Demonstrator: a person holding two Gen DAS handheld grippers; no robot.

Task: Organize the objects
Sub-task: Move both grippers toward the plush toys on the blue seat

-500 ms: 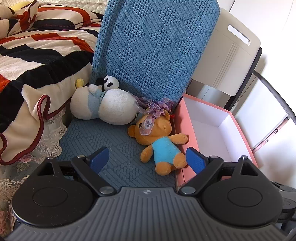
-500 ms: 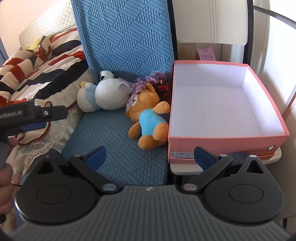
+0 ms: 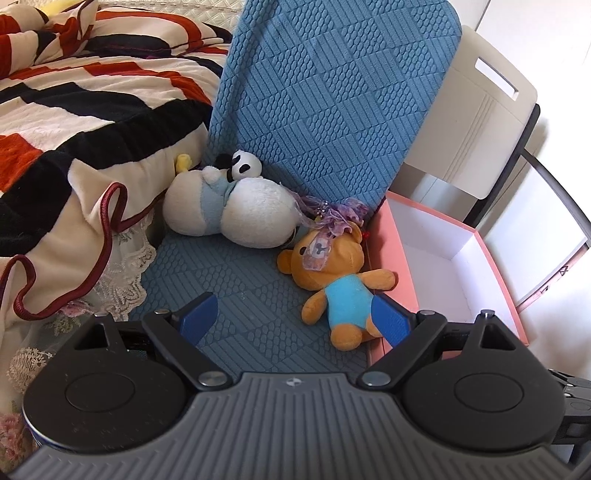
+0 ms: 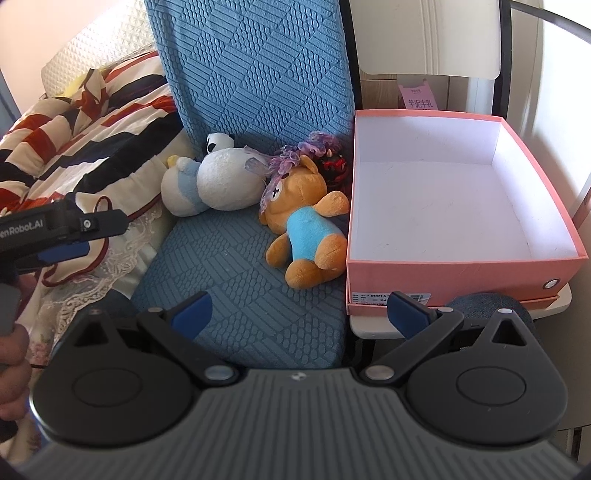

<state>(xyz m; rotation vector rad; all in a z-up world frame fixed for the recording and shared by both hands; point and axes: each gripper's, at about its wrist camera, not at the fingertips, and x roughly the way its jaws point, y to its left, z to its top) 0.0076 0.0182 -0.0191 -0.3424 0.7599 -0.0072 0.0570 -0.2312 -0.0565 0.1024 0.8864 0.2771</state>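
An orange teddy bear in a blue shirt (image 3: 334, 275) (image 4: 303, 236) lies on a blue chair seat (image 3: 240, 295) (image 4: 236, 280). A white plush with a blue scarf (image 3: 236, 210) (image 4: 210, 184) lies behind it, with a small panda plush (image 3: 242, 166) (image 4: 218, 142) and a purple frilly item (image 3: 332, 214) (image 4: 295, 151). A pink box with a white, empty inside (image 3: 399, 243) (image 4: 458, 273) stands to the right. My left gripper (image 3: 295, 317) is open just before the bear. My right gripper (image 4: 299, 312) is open, further back. The left gripper also shows in the right wrist view (image 4: 66, 236).
A striped blanket (image 3: 74, 110) (image 4: 74, 129) on a bed lies to the left of the chair. The blue chair back (image 3: 325, 92) (image 4: 258, 66) rises behind the toys. A white chair (image 3: 469, 110) (image 4: 424, 33) holds the box.
Both grippers have moved slightly forward toward the toys. The left gripper's right finger is now beside the bear's leg. Both stay open.
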